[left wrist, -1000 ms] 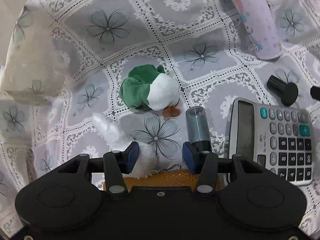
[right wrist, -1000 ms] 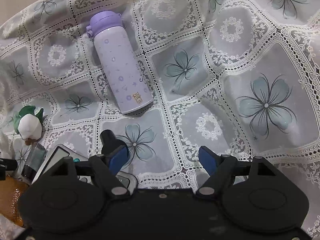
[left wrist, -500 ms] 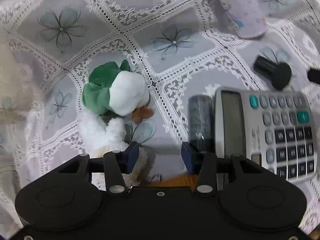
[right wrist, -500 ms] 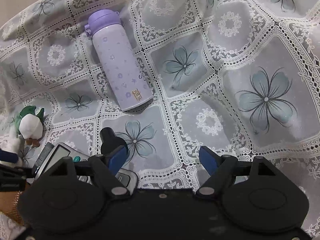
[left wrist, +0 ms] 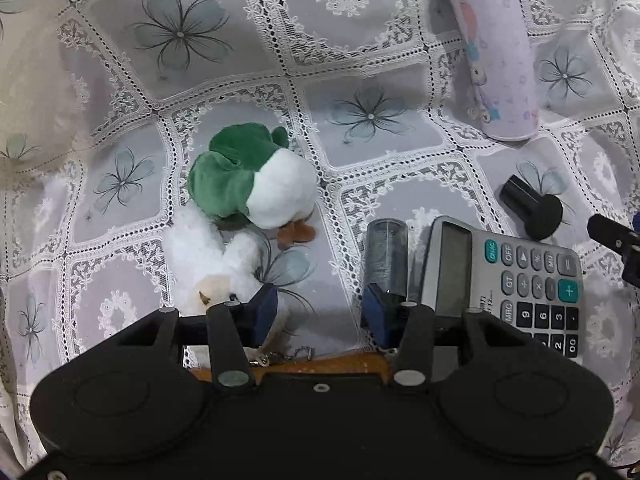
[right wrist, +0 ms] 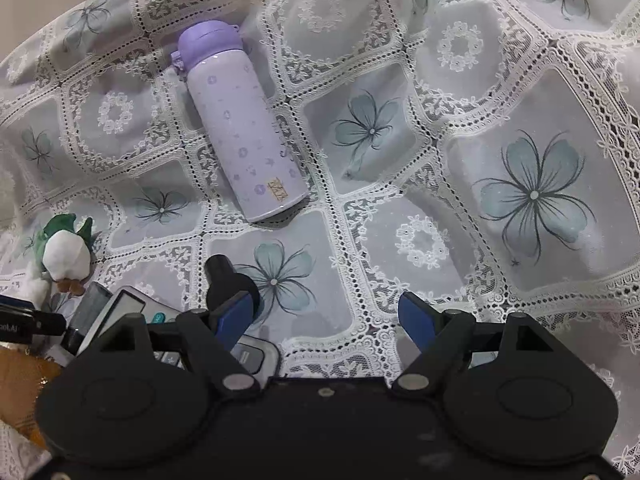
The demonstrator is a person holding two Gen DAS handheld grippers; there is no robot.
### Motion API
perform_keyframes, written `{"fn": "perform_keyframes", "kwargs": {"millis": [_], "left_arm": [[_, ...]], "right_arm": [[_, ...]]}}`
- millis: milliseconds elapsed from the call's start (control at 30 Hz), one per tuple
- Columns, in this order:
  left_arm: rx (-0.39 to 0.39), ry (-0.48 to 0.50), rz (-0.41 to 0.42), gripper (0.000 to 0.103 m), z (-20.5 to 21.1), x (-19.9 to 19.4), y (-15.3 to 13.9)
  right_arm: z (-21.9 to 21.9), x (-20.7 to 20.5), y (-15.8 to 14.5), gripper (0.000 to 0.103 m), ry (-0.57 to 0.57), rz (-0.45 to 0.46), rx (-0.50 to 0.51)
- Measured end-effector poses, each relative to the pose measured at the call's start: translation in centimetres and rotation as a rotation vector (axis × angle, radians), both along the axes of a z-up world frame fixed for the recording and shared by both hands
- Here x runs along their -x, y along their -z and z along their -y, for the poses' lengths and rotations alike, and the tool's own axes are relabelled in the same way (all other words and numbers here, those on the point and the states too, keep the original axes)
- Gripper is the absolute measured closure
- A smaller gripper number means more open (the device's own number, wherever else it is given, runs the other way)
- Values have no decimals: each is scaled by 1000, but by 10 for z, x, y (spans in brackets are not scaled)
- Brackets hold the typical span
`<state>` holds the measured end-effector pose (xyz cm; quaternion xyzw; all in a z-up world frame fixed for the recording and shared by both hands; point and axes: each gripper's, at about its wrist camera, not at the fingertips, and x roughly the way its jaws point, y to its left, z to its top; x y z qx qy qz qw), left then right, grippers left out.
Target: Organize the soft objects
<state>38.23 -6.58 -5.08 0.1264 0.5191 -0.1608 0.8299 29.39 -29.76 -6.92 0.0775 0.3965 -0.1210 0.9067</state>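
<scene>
A green and white plush toy (left wrist: 256,184) lies on the lace tablecloth, with a white fluffy plush (left wrist: 208,260) touching it just below-left. My left gripper (left wrist: 318,312) is open; its left finger sits beside the white plush, nothing between the jaws. The green plush also shows at the far left of the right wrist view (right wrist: 66,252). My right gripper (right wrist: 328,316) is open and empty above bare cloth.
A lilac flask (left wrist: 494,52) (right wrist: 244,124) lies on its side. A calculator (left wrist: 508,280), a dark translucent cylinder (left wrist: 386,256) and a black knob (left wrist: 530,206) (right wrist: 224,280) lie to the right. An orange-brown item with a chain (left wrist: 312,362) sits under the left gripper.
The left wrist view pulled back and shifted; the white plush now lies beside the green one, free of the jaws. The right gripper barely moved.
</scene>
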Motion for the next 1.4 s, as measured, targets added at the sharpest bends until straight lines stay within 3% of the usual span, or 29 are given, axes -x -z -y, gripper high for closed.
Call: {"fn": "perform_keyframes", "kwargs": {"millis": [233,667,767,967,1200,1400], "left_arm": [[117,-29,-60,55,-9,5,-8],[42,-79,-67,53,-3,-1,14],[22,-128,-50,53,-5,-3,17],[95,-268,-75,53,-18,-16,18],[149,-471,-47,56,-19,-29,15],[217,-550,-38,53,-20,-24,6]], "right_arm": [[0,2,-4,24,-2,7,2],[-1,6,-4,24,6,17,-6],[1,7,-3,24,15,13,-11],[1,8,-1,24,11,7,-15],[-2,8,1,24,3,4,-27],[-2,8,5,24,2,1,-35]]}}
